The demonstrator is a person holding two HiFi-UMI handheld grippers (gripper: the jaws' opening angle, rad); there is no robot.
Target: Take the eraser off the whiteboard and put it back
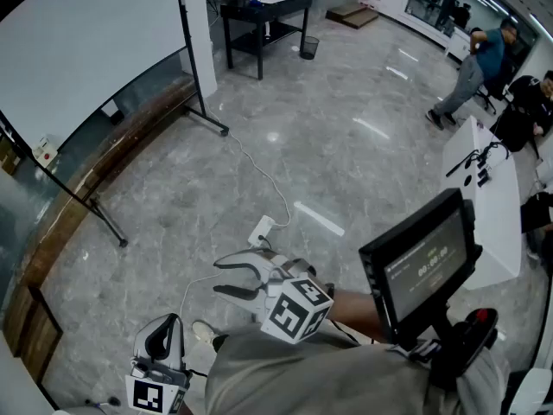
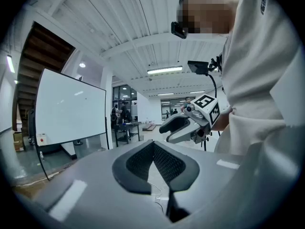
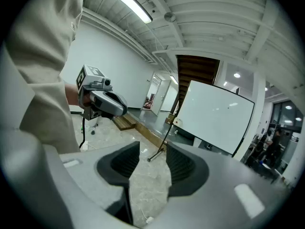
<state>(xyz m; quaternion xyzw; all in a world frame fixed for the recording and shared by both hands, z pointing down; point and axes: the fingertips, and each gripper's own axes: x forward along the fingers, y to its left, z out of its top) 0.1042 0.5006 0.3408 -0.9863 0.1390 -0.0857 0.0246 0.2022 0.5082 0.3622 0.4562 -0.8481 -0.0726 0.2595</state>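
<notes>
Eraser (image 1: 45, 154), seemingly the small white block with a red spot, sits at the whiteboard's (image 1: 86, 41) lower corner, ten o'clock in head view. Probably light and stiff: pinch its sides. Left tongs (image 2: 153, 146) closed, right tongs (image 1: 226, 278) wide, both empty.

The whiteboard (image 1: 86, 50) stands left on the floor (image 1: 302, 145), a table (image 1: 259, 11) beyond it.

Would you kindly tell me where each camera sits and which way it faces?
Head view: on the head, steeply down at the floor; left gripper, right gripper show.
Left gripper view: rides the left gripper, along shut jaws; shirt, right gripper show.
Right gripper view: rides the right gripper, along open jaws; shirt, left gripper show.
All share the whiteboard.
</notes>
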